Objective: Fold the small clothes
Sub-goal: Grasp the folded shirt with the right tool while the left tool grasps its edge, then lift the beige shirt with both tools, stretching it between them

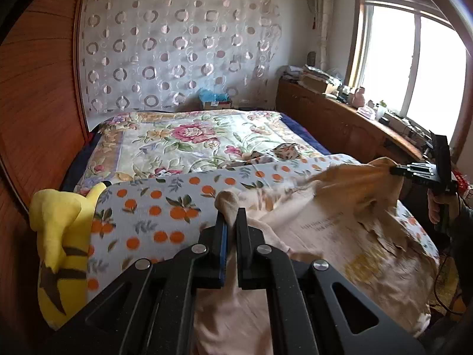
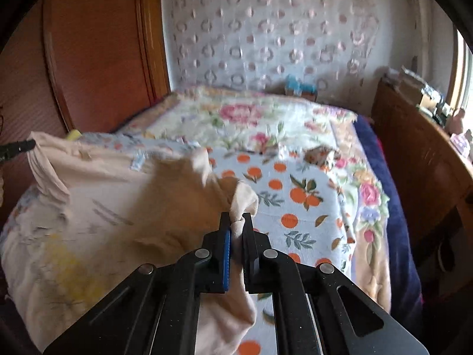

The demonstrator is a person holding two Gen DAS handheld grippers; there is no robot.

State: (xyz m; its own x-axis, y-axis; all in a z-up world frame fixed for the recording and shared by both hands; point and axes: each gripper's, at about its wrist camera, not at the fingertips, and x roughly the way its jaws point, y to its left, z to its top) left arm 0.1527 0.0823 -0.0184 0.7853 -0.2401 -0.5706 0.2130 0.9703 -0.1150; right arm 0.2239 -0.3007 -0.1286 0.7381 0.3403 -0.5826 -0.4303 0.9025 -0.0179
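Now both tools are clamped on the same garment, a pale peach shirt (image 1: 310, 222) spread over the near end of the bed (image 1: 189, 136). The left tool (image 1: 232, 222) has its jaws closed on a bunched corner of the shirt, and a knob of cloth pokes up past the fingertips. The right tool (image 2: 236, 224) likewise pinches a gathered corner, with fabric squeezed between its blue-edged pad and the black one. In the left view the right tool shows at the far right edge, gripped by a hand (image 1: 440, 207), its tips buried in the shirt's other corner. The shirt is stretched between the two tools and lifted a little off the orange-print sheet (image 1: 165, 201), its middle sagging back onto it. Faded yellow print and a line of small text show on the shirt's face. A yellow plush toy (image 1: 62, 236) lies at the bed's left edge, beside the sheet. Farther back a floral blanket (image 1: 183, 136) covers the bed, with a small crumpled patterned cloth (image 1: 285, 151) lying on it.
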